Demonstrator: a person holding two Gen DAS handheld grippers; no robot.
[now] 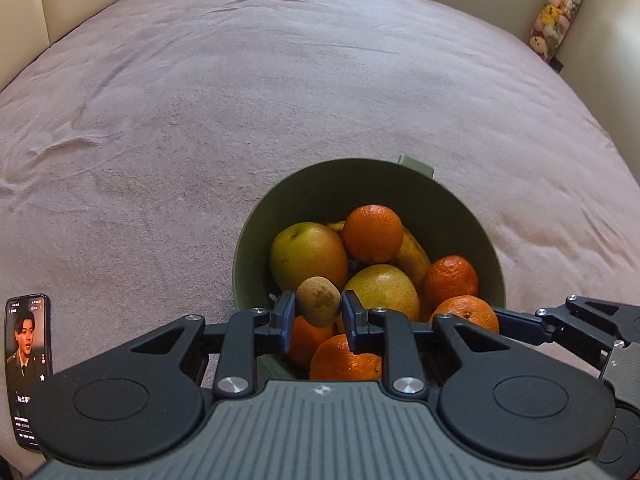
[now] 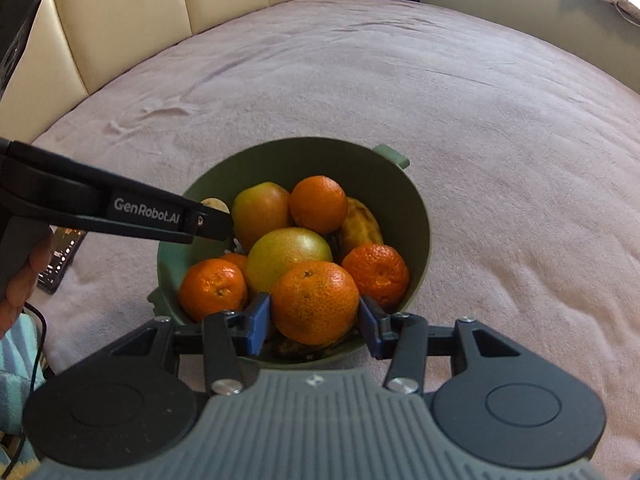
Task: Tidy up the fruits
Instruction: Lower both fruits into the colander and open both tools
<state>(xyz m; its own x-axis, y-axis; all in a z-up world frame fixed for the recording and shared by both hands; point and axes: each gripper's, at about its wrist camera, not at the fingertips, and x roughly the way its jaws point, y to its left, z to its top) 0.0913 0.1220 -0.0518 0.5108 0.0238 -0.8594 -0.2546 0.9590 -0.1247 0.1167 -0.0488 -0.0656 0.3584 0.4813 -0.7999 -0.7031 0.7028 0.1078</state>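
Left wrist view: I have my left gripper clamped on a small brown fuzzy oval kiwi, held over the near rim of the round olive-green plastic bowl.
Right wrist view: my right gripper has its blue fingers around a dimpled orange mandarin near the bowl's front; I judge them closed on it, though the contact on the right side is hard to see.
Kiwi slip risk: the pads catch only the kiwi's sides, so I think a jolt could roll it out.
Pile risk: lifting the mandarin could shift the yellow-green pear and the other mandarins leaning beside it.
Clash risk: both grippers crowd the same bowl and may knock together.
Kiwi long axis: seems to run crosswise, finger to finger, slightly tilted.
Mandarin: stem dimple faces up.
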